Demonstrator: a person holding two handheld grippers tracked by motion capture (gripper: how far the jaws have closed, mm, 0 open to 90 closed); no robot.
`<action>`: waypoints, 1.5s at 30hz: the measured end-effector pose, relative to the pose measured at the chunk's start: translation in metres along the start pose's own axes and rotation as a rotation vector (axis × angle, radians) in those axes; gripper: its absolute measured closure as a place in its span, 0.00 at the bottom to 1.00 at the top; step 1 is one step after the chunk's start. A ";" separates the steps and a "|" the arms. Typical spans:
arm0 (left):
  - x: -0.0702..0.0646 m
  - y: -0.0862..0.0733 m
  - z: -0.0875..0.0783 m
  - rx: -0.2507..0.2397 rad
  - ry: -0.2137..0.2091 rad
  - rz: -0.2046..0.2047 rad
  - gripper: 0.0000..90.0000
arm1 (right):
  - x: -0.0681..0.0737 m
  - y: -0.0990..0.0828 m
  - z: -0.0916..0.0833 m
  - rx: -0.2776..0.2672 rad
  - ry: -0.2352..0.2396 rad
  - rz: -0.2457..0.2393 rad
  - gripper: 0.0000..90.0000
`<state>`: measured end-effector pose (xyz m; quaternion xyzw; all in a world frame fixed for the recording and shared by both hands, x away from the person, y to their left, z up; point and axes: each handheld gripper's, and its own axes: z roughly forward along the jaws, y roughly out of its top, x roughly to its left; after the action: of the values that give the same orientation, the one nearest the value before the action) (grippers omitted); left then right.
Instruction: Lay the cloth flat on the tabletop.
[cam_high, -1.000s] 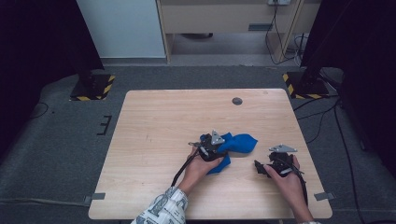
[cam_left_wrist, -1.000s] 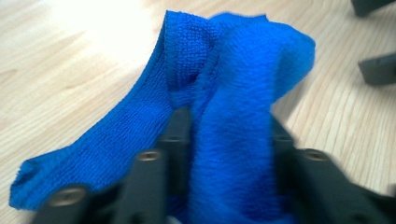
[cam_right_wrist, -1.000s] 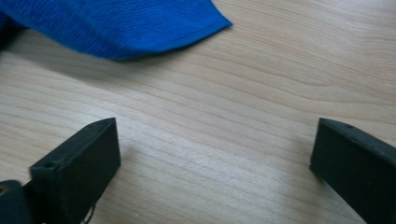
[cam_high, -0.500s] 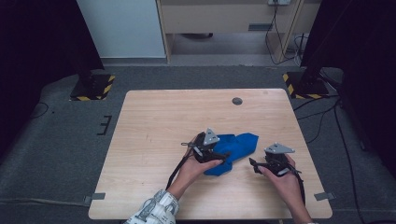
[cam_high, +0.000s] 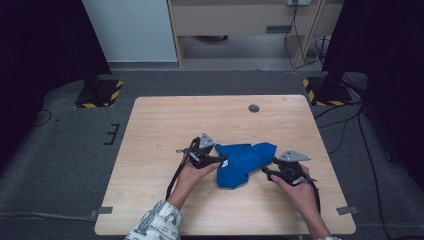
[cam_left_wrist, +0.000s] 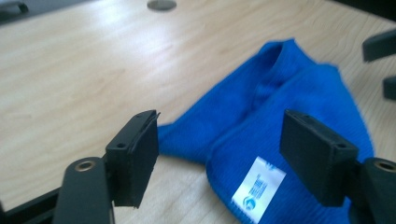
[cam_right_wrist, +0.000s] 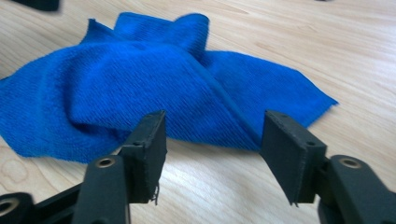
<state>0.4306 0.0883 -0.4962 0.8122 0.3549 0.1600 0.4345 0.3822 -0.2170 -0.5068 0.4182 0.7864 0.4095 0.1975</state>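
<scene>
Seen from the high view: blue cloth (cam_high: 244, 163) lay crumpled on the wooden table (cam_high: 160, 130), toward the near right, between left gripper (cam_high: 216, 159) and right gripper (cam_high: 266, 172). Both hands came in low from the near edge, forearms angled inward, the left reaching from a patterned sleeve (cam_high: 156, 224). From the left gripper view: jaws stood apart with nothing pinched, having just been closing, poised over the cloth's near fold beside a white label (cam_left_wrist: 258, 185); round grommet (cam_left_wrist: 161, 4) far off. Best done by lowering onto one clear edge and pinching a single layer, probably, though depth is hard to judge here. From the right gripper view: jaws likewise parted and empty, just been closing, hovering short of the cloth's near hem, aimed level and slightly downward.
</scene>
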 end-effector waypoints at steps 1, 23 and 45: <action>0.000 -0.002 0.003 0.011 -0.003 -0.003 0.32 | 0.001 0.001 0.001 -0.002 0.002 -0.002 0.48; 0.000 -0.023 0.025 0.122 -0.031 0.005 0.62 | -0.007 -0.007 -0.004 0.007 -0.024 0.011 0.69; 0.003 -0.017 0.007 0.066 -0.041 0.016 0.99 | -0.012 -0.010 -0.007 0.006 -0.046 0.023 0.68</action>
<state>0.4294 0.0925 -0.5143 0.8319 0.3447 0.1351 0.4133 0.3793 -0.2333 -0.5110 0.4368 0.7781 0.3999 0.2095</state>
